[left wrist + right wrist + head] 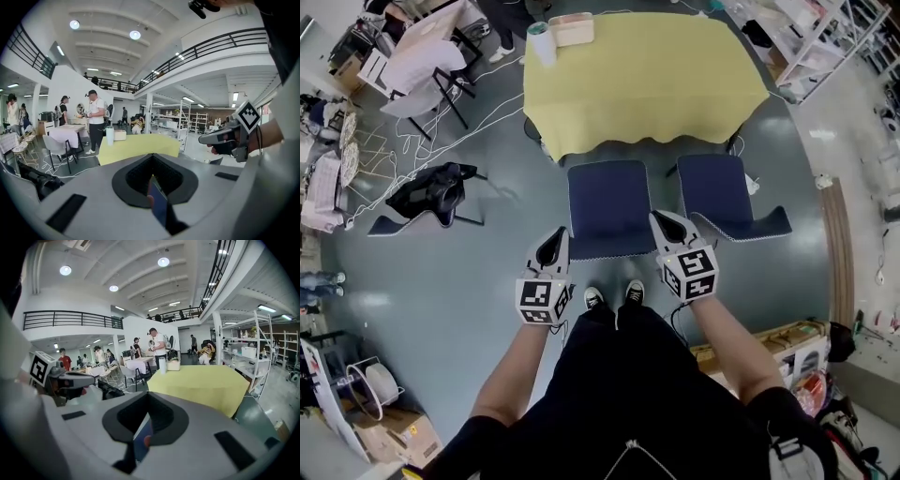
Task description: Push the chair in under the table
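Observation:
A dark blue chair (608, 206) stands pulled out in front of the table with the yellow cloth (647, 75), its back towards me. My left gripper (554, 242) hangs by the chair's near left corner and my right gripper (667, 223) by its near right corner. Both are shut with nothing held; whether they touch the chair I cannot tell. In the left gripper view the jaws (153, 185) are closed, with a blue sliver of chair (159, 208) below them, the table (138, 145) ahead and the right gripper (225, 137) alongside. The right gripper view shows its closed jaws (145, 427), the table (206, 385) and the left gripper (65, 379).
A second blue chair (727, 192) stands just right of the first. A white roll (542, 42) and a box (572, 28) sit on the table's far left. A black chair (431, 192) lies on the floor at left among cables. Cardboard boxes (783, 342) stand at right. People stand at another table (70, 133).

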`<state>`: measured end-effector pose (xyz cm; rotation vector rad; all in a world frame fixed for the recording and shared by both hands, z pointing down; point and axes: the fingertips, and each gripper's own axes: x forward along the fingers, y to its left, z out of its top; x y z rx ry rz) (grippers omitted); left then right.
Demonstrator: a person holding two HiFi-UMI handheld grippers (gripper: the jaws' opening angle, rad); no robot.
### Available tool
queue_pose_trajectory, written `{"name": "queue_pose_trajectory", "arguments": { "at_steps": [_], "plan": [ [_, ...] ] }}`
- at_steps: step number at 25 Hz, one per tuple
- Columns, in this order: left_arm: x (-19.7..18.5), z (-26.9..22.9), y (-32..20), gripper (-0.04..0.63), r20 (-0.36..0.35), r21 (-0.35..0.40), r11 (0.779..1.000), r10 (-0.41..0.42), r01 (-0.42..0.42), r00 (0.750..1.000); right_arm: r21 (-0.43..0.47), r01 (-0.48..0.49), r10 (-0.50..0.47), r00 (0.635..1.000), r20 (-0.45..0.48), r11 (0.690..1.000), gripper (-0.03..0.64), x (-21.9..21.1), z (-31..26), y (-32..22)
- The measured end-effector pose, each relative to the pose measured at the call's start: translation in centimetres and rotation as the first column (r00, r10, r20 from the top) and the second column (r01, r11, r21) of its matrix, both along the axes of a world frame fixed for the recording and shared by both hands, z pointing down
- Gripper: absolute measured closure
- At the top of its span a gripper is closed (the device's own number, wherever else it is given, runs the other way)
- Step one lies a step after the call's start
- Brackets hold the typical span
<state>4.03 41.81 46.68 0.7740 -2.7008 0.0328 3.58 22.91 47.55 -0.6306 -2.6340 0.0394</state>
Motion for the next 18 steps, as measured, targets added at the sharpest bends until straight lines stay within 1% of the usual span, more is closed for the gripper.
{"name": "queue_pose_trajectory", "arguments": {
  "at_steps": [5, 11, 15, 18],
  "plan": [
    [0.1, 3.9, 0.3, 0.586, -0.054, -0.016, 1.000, 0.021, -0.022, 0.998, 0.046, 0.006, -0.003, 0.998, -0.057, 0.999, 0.603, 0.5, 4.3, 0.2],
    [0.6, 9.1, 0.1, 0.586, -0.099, -0.066, 0.995, 0.064, -0.070, 0.993, 0.088, 0.027, -0.017, 0.993, -0.113, 0.996, 0.603, 0.9, 9.6, 0.8],
    [1.2, 12.8, -0.4, 0.586, -0.130, -0.119, 0.986, 0.099, -0.115, 0.986, 0.107, 0.053, -0.036, 0.988, -0.152, 0.993, 0.603, 1.4, 12.9, 1.4],
    [2.2, 15.5, -0.7, 0.586, -0.168, -0.156, 0.973, 0.141, -0.168, 0.976, 0.115, 0.080, -0.055, 0.978, -0.203, 0.990, 0.603, 2.3, 15.6, 2.0]
  ]
}}
